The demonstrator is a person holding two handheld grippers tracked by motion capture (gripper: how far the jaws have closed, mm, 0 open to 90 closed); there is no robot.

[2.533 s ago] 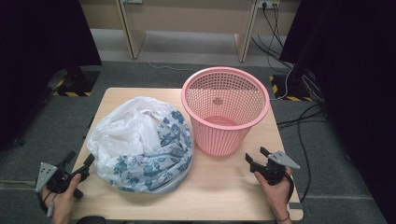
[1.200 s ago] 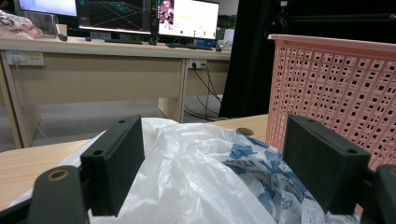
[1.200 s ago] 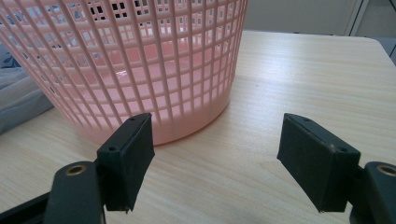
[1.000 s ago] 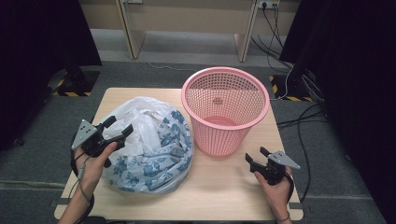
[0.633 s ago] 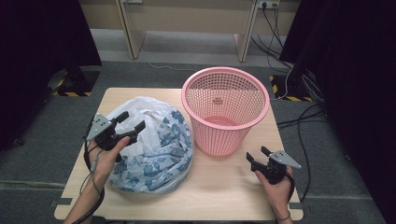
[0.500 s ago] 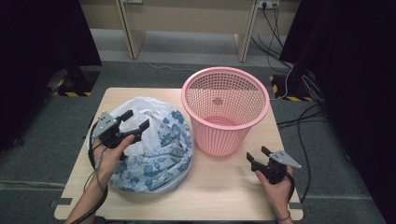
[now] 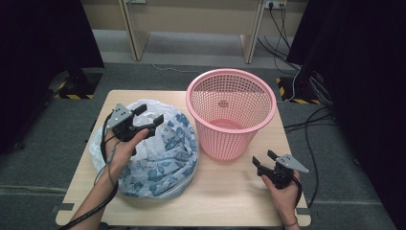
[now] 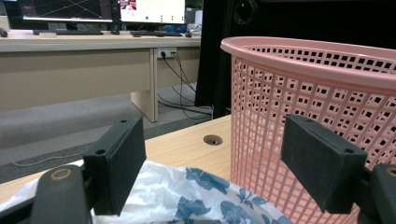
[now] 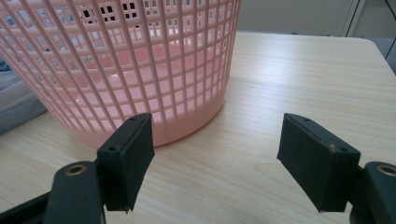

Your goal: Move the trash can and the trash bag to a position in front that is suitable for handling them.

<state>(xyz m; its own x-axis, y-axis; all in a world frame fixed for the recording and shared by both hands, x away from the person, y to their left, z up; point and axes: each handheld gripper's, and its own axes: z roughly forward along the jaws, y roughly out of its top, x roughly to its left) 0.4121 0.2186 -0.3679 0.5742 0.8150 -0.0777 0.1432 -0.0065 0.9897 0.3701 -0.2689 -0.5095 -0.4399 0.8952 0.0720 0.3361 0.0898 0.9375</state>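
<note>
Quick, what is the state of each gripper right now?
Left gripper: open, holding nothing, above the plastic bag.
Right gripper: open, holding nothing, near the pink basket.

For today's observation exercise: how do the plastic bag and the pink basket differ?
The plastic bag is soft, crumpled, white with blue flowers; the pink basket is rigid, plain-coloured mesh. The bag lies slumped; the basket stands upright, open-topped. The left gripper hovers over the bag, not the basket. Both sit on the table.
</note>
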